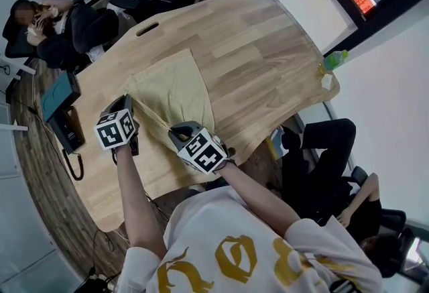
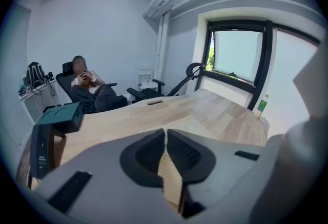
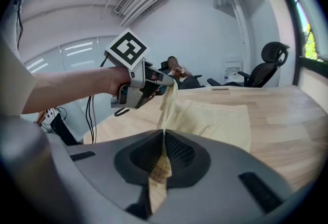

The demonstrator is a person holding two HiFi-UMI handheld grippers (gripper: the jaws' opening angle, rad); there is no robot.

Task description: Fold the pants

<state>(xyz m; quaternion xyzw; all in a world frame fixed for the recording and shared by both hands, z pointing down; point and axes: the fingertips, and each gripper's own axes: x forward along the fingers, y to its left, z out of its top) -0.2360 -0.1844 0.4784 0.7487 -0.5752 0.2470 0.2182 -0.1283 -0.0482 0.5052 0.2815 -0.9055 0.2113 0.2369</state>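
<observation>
Grippers first, since they're closest: the left gripper [image 2: 166, 155] is clamped tight on a sliver of the pale yellow pants [image 1: 171, 87], and you can see the waffle-weave cloth squeezed between its pads. The right gripper [image 3: 163, 152] is clenched on the same near edge just beside it, with a strip of fabric running from its jaws up to the other one. So the near end is held up off the table [image 1: 261, 57], while the rest of the pants lies flat further out toward the middle of the wood top. My guess is this is the start of carrying that near end over onto the far end. What worries me: each pinch only has a thin bit of hem, so a quick swing or a tug between the two hands could pull the cloth out of one gripper and drop that corner halfway. If one hand travels faster, the fold would land skewed, and dragging low could shove the flat part into a bunch instead of folding it. Further back, a teal box [image 1: 59, 94] and a green bottle [image 1: 335, 58] sit well apart from the pants, so no real snag risk there. A seated person [image 1: 53, 23] is beyond the table.
</observation>
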